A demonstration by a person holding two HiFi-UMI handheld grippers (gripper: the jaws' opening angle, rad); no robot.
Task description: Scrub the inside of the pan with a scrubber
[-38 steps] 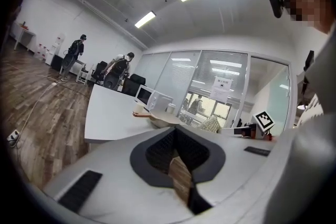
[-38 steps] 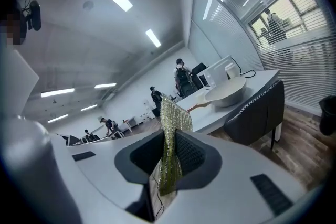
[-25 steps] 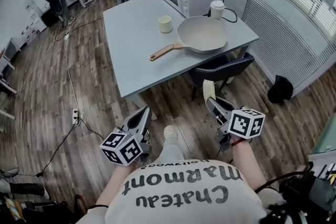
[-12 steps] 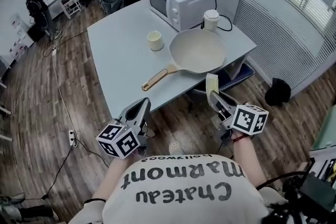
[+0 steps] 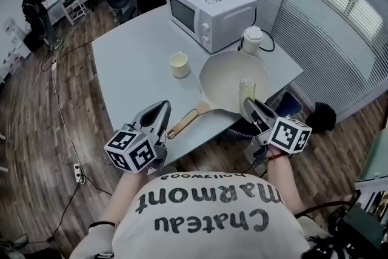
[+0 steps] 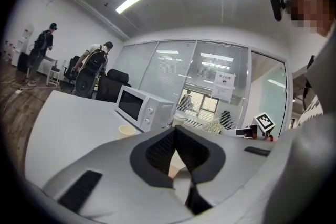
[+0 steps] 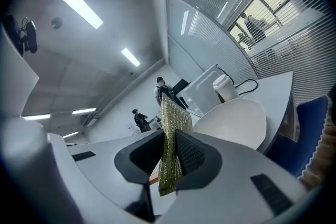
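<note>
Head view first: a cream round frying pan [image 5: 233,77] with a tan wooden handle [image 5: 187,121] is seen lying on the pale grey surface [image 5: 130,63], close to its front edge. The right gripper [image 5: 248,105] is held at the pan's near rim, and a yellow-green mesh scrubber pad [image 5: 245,90] is stuck up out of its fingers. From above the pad overlaps the pan, but contact can't be made out. The left gripper [image 5: 161,110] is held near the handle's end, apparently not touching it. Further back, one white box microwave [image 5: 209,3], one small cream cup [image 5: 179,64] and one white lidded cup [image 5: 252,39] can be counted.

Left gripper view: the left gripper's [image 6: 176,131] fingers are shut tip to tip and nothing is pinched between them. The microwave [image 6: 142,107] and the cream cup [image 6: 127,129] can be spotted beyond.

Right gripper view: the right gripper's [image 7: 169,136] fingers are clamped on the scrubber [image 7: 170,113], which is gripped low so that its upper part pokes past the tips. The pan's pale inside [image 7: 231,120] is seen ahead and to the right, apart from the pad.

So this is judged to be the approach step, and no scrubbing has been started yet. Next the pad would have to be lowered into the pan and pressed against its inside. The left fingers would probably need to be opened and closed on the handle so the pan is kept from sliding.

Tally: one pan, one scrubber, two grippers, one microwave, two cups.
</note>
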